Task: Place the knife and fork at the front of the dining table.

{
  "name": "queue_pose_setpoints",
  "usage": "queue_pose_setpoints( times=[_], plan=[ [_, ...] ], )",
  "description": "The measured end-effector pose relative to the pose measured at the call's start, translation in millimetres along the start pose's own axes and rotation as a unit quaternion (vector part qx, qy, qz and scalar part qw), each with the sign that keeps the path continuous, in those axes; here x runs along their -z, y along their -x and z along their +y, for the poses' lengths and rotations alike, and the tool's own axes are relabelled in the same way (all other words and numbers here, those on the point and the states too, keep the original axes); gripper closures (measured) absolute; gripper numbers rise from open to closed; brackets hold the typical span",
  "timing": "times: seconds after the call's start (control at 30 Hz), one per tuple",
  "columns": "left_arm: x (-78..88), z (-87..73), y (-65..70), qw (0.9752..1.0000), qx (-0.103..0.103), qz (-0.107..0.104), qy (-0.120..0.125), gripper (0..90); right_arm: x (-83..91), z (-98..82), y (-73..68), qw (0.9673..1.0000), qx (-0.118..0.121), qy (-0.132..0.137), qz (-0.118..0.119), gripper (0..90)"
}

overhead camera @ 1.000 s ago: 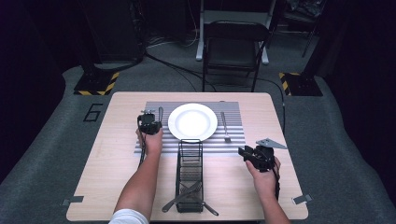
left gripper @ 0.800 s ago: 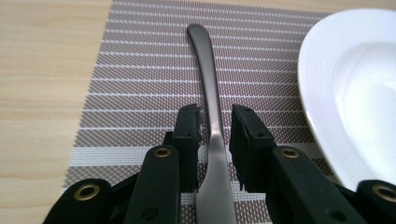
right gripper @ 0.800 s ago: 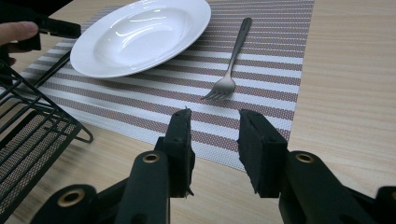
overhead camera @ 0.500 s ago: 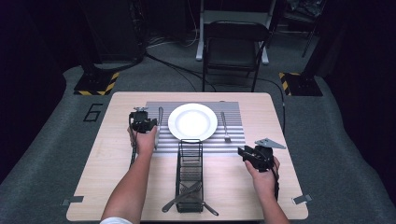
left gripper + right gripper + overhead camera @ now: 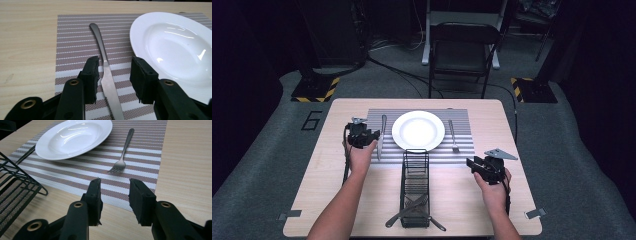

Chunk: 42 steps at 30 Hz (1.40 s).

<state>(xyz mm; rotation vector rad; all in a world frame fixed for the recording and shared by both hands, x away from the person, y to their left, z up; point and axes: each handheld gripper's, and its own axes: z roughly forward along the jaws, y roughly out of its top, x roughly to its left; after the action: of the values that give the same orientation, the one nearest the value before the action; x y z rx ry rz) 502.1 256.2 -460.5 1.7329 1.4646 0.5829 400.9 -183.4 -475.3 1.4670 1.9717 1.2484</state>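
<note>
Wide counter (image 5: pixel 337 200) under the lights, striped mat (image 5: pixel 462 145) laid across its far half, white plate (image 5: pixel 418 130) dead centre on the mat. Nearer the person, a black wire rack (image 5: pixel 416 185) stands on the bare wood with utensils crossed in its near end. Fork (image 5: pixel 452 135) lies on the mat just right of the plate.

Now the knife (image 5: pixel 106 72) — flat on the mat just left of the plate, handle pointing away, blade running back between the jaws of the left claw (image 5: pixel 115 75). Those jaws have just been opening; the pads stand clear of the blade on both sides, nothing gripped, the knife resting on the mat. It looks set down in its place.

Right claw (image 5: pixel 113 192) hangs over the near edge of the mat, jaws apart, nothing in them, fork tines just ahead.

How would that knife handle? Stiff, thin, polished metal, so probably slick against the pads and light enough to swing if pinched at one end. It lies low on the weave, so a claw would need to come in close to the mat. Best bet is the thicker handle near the blade, squeezing across its narrow width, away from the serrated edge
</note>
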Motion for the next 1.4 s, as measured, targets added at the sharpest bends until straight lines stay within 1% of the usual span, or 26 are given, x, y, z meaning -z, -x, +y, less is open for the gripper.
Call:
queue_pose_setpoints(
  times=[0.07,0.13,0.2,0.23,0.3,0.33,0.43,0.6,0.63,0.67,0.7,0.8,0.93,0.97,1.0,1.17,1.23,1.27,1.4],
  plan=[
    [8.5,0.0,0.4,1.0000,-0.008,-0.002,0.004,57.2,1.4,0.3,0.0,1.0000,0.000,0.000,0.000,61.3],
    [17.3,0.0,1.3,0.9998,-0.014,-0.012,0.004,56.4,2.2,0.6,0.2,1.0000,0.003,0.002,-0.001,60.8],
    [26.1,0.3,1.4,0.9994,-0.030,-0.015,0.005,55.4,3.4,1.1,0.5,1.0000,0.005,0.000,-0.005,60.3],
    [31.8,0.0,0.6,0.9992,-0.035,-0.018,0.011,55.4,3.8,1.1,1.0,1.0000,0.005,0.002,-0.005,60.0],
    [38.2,-1.3,0.0,0.9989,-0.032,-0.028,0.017,55.1,4.4,1.1,2.4,1.0000,0.004,0.002,-0.006,59.9],
    [42.9,-2.4,-0.3,0.9988,-0.036,-0.031,0.015,54.9,4.5,1.3,3.2,1.0000,0.004,0.002,-0.006,59.8],
    [53.3,-6.1,-1.4,0.9981,-0.048,-0.034,0.017,53.8,5.1,1.6,4.1,1.0000,0.002,0.001,-0.008,59.1],
    [67.5,-10.6,-5.1,0.9971,-0.059,-0.043,0.020,51.2,6.5,3.0,3.6,0.9999,0.013,0.001,-0.009,57.0],
    [69.9,-12.2,-5.7,0.9971,-0.059,-0.044,0.023,50.8,7.2,3.5,3.4,0.9998,0.016,0.002,-0.011,56.1],
    [72.8,-13.4,-6.8,0.9968,-0.061,-0.046,0.021,50.6,7.5,3.9,3.3,0.9998,0.017,0.002,-0.010,55.5],
    [75.8,-15.2,-7.6,0.9967,-0.059,-0.050,0.023,50.3,8.0,4.2,3.3,0.9998,0.017,0.002,-0.011,54.9],
    [81.9,-19.4,-8.8,0.9962,-0.063,-0.054,0.028,49.3,8.6,4.7,3.5,0.9997,0.022,0.001,-0.010,53.5],
    [89.2,-26.9,-9.7,0.9950,-0.072,-0.065,0.025,48.0,9.1,4.9,3.0,0.9995,0.029,0.000,-0.011,53.0],
    [90.3,-28.3,-9.8,0.9949,-0.074,-0.064,0.025,47.7,9.2,4.9,3.0,0.9995,0.029,0.001,-0.012,52.9],
    [91.8,-31.2,-10.0,0.9946,-0.076,-0.065,0.027,47.5,9.1,4.9,3.1,0.9995,0.030,0.001,-0.011,52.8],
    [97.0,-45.6,-11.9,0.9933,-0.090,-0.070,0.021,45.9,7.4,3.5,3.7,0.9994,0.031,-0.003,-0.013,52.6],
    [98.7,-52.1,-14.3,0.9929,-0.090,-0.074,0.021,45.3,6.8,3.1,3.7,0.9994,0.033,-0.003,-0.012,52.3],
    [99.4,-55.4,-15.5,0.9933,-0.084,-0.076,0.021,45.0,6.7,2.9,3.7,0.9993,0.035,-0.002,-0.013,52.2],
    [100.2,-68.5,-20.8,0.9939,-0.080,-0.075,0.013,44.3,5.5,2.0,2.7,0.9991,0.039,-0.003,-0.013,51.1]
  ],
)
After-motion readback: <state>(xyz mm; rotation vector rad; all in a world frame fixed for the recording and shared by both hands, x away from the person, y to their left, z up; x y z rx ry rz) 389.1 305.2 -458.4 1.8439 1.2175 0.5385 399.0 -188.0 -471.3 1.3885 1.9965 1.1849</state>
